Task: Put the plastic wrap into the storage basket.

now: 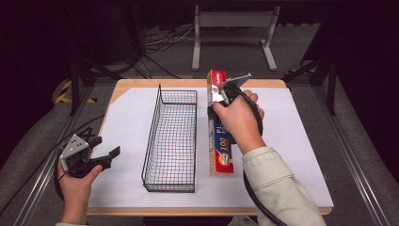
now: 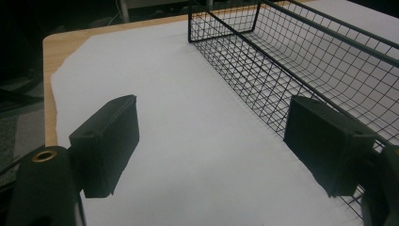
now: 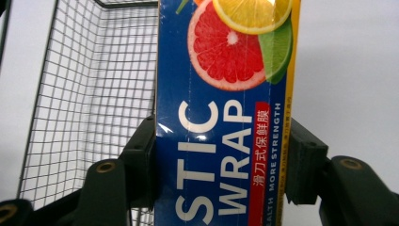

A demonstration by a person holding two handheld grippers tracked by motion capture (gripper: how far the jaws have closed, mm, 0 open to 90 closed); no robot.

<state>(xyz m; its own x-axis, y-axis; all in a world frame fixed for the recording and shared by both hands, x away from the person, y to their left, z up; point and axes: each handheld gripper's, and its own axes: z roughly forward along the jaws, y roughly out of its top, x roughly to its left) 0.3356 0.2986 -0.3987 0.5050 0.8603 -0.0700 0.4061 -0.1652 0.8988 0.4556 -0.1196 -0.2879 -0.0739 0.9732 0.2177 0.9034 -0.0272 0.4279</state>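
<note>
A long blue box of plastic wrap [image 1: 222,150] [image 3: 226,108] with citrus pictures lies on the white sheet, just right of the black wire basket [image 1: 172,136]. My right gripper [image 1: 219,101] [image 3: 221,165] comes down over the box's middle, its two jaws pressed against the box's long sides. At the table's front left my left gripper [image 1: 106,148] [image 2: 211,146] stands open over bare white sheet, its jaws wide apart with nothing between them. The wire basket [image 2: 301,61] stands just to its right and holds nothing; the basket [image 3: 89,94] lies left of the box.
A white sheet [image 1: 287,141] covers most of the wooden table [image 1: 131,84]. Beyond the far edge stand a metal frame [image 1: 233,28] and loose cables on the floor. Rails run along both sides of the table.
</note>
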